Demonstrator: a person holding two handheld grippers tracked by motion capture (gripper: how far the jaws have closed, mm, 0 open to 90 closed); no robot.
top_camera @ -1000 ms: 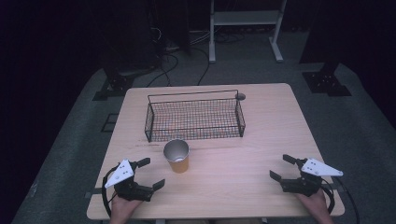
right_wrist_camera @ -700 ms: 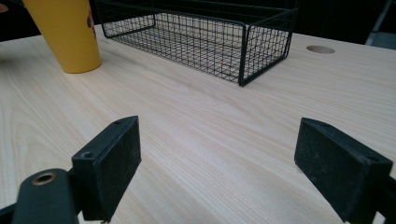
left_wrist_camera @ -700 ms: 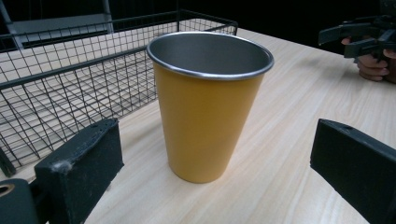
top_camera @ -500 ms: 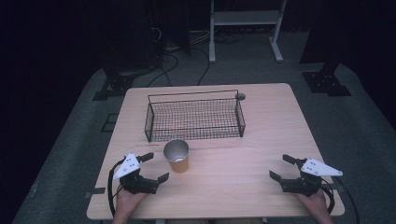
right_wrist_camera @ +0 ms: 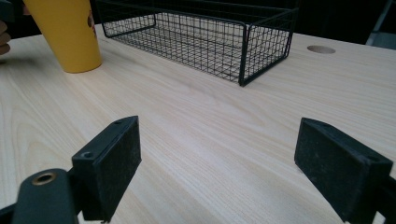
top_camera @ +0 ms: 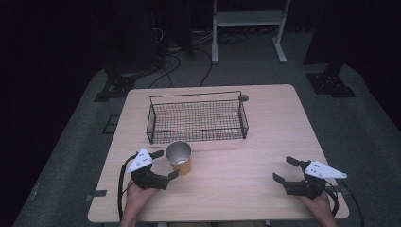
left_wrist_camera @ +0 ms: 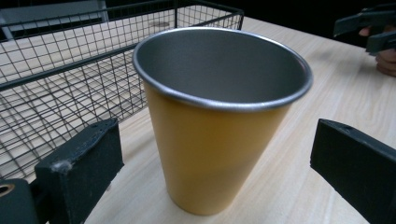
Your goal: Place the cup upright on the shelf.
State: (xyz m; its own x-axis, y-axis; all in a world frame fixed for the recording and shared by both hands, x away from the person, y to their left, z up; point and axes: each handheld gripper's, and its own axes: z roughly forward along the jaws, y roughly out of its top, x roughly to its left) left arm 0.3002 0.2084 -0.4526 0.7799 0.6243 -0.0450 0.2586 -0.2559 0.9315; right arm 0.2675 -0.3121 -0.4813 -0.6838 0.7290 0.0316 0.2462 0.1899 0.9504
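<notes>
A yellow cup with a steel inside stands upright on the wooden table, just in front of a black wire basket. My left gripper is open, its jaws on either side of the cup without touching it. Up close in the left gripper view, the cup stands between the two jaws of that gripper. My right gripper rests open near the table's front right with nothing between its jaws. In the right gripper view the cup stands far left, and the basket lies behind.
A round hole is set in the table behind the basket's right end. The basket is empty. A white frame, cables and stand feet are on the floor beyond the table's far edge.
My left gripper has moved forward and right, from the table's front left up to the cup, so that its jaws now straddle it. The right gripper has stayed still.
</notes>
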